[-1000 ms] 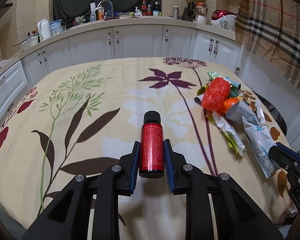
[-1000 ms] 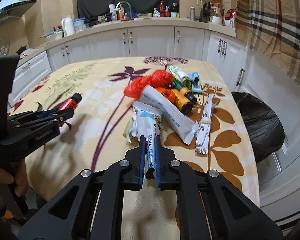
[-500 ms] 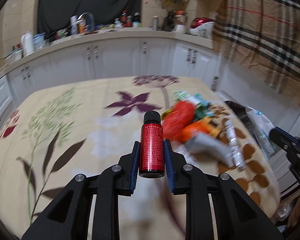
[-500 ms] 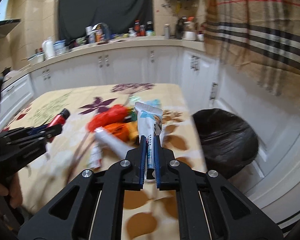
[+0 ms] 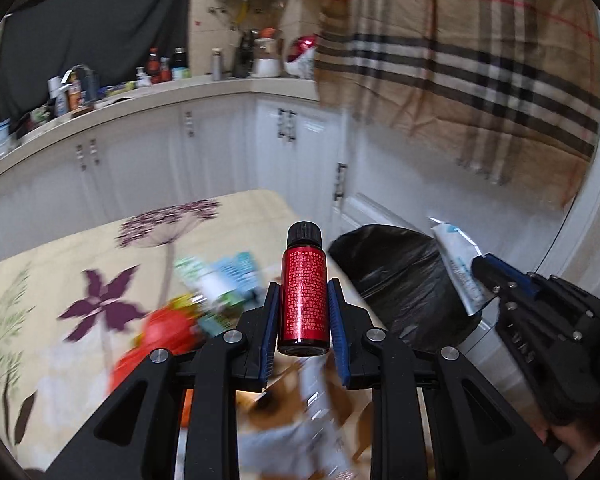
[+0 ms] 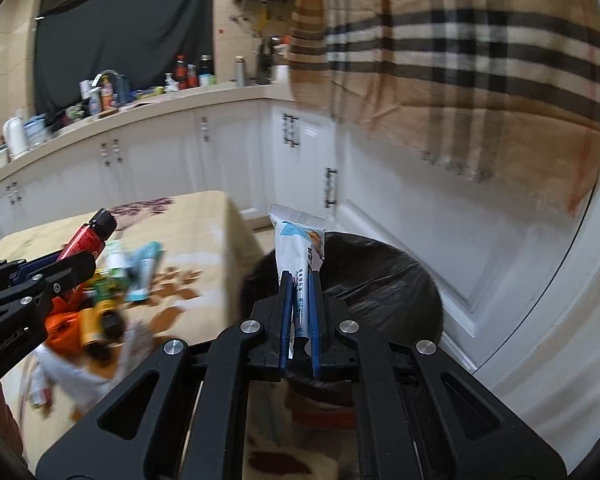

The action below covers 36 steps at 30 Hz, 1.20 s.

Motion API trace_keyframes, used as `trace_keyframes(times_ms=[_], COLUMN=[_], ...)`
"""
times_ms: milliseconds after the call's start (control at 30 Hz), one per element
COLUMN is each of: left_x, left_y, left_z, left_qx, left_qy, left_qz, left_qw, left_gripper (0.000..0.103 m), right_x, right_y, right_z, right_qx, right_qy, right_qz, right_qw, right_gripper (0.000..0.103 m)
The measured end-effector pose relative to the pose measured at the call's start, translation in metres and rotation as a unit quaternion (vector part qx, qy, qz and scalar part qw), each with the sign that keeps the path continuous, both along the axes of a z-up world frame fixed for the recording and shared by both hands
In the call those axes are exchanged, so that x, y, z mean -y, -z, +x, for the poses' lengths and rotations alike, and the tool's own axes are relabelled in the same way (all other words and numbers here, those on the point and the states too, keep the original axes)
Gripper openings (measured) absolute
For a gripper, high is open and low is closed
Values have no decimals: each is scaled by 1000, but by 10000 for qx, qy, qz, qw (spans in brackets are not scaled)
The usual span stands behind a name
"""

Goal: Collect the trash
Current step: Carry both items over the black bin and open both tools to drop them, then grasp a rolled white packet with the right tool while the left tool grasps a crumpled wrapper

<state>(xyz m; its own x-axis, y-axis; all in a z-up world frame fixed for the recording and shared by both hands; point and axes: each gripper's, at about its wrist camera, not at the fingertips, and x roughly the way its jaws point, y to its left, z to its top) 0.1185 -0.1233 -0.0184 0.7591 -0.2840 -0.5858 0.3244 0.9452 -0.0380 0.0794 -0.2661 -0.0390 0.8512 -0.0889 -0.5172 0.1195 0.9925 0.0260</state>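
Note:
My left gripper (image 5: 303, 292) is shut on a small red bottle (image 5: 304, 296) with a black cap, held above the table's right part. It also shows in the right wrist view (image 6: 86, 238). My right gripper (image 6: 300, 280) is shut on a white and blue tube (image 6: 298, 248), held over the bin lined with a black bag (image 6: 380, 280). The tube (image 5: 458, 268) and the bin (image 5: 404, 280) show in the left wrist view too. A blurred pile of trash (image 5: 204, 300) lies on the floral tablecloth (image 5: 80, 264).
White cabinets (image 6: 220, 148) with a cluttered counter stand behind the table. A plaid cloth (image 6: 460, 60) hangs at the upper right. A white door or panel (image 6: 440, 240) is right behind the bin. The table edge (image 6: 236, 248) runs next to the bin.
Both grippers have swung right with their loads. The right gripper with the tube has gone from above the table to over the black bin. The left has followed toward the table's right edge.

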Motion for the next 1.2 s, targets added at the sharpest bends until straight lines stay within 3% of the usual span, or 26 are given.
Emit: trace_keyframes(times_ms=[333, 633, 733, 833, 900, 1200], left_x=[72, 107, 113, 115, 113, 104], left_y=[26, 49, 59, 63, 62, 50], left_z=[65, 103, 113, 121, 122, 117], left_qx=[-392, -642, -890, -1120, -1110, -1000], left_qy=[282, 348, 406, 411, 377, 309], left_qz=[343, 656, 741, 678, 623, 489], left_qw=[9982, 9952, 9924, 9905, 9911, 9933], left_gripper=[25, 25, 25, 34, 46, 57], right_x=[41, 67, 73, 77, 80, 77], right_y=[22, 44, 54, 60, 63, 53], right_z=[38, 70, 79, 85, 86, 73], right_qx=[-114, -257, -342, -415, -427, -357], right_qy=[432, 696, 764, 829, 896, 891], right_qz=[92, 272, 311, 315, 332, 311], right_qw=[9990, 9969, 9960, 9952, 9945, 9949], right_gripper=[8, 10, 16, 27, 35, 43])
